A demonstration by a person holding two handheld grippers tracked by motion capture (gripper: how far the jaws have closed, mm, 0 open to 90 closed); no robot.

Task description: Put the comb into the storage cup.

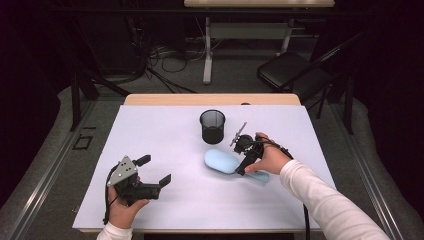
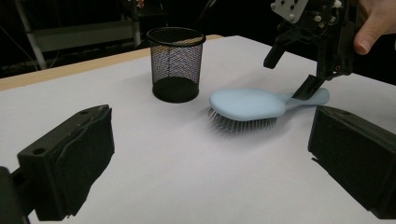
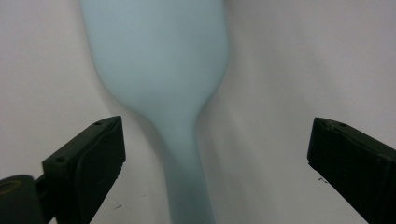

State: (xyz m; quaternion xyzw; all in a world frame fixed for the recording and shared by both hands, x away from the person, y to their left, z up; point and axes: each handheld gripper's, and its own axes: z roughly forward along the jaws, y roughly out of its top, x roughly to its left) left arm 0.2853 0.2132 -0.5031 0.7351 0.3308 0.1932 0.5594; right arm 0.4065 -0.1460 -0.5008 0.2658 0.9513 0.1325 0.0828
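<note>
A light blue hairbrush (image 1: 222, 161) lies bristles down on the white table cover (image 1: 165, 130), right of centre, its handle pointing toward the person's right hand. My right gripper (image 1: 243, 167) hangs over that handle with its jaws wide apart. In the right gripper view the handle (image 3: 184, 163) runs between the two black jaws with a clear gap on each side, and the right gripper (image 3: 215, 163) is open. My left gripper (image 1: 155, 169) rests open near the front left, aimed at the brush (image 2: 245, 105), with nothing between its jaws.
A black mesh cup (image 1: 212, 126) stands upright just behind the brush, seen also in the left gripper view (image 2: 176, 63). Beyond the table's far wooden edge are a folding chair (image 1: 290, 70), a desk frame (image 1: 250, 30) and cables on the floor.
</note>
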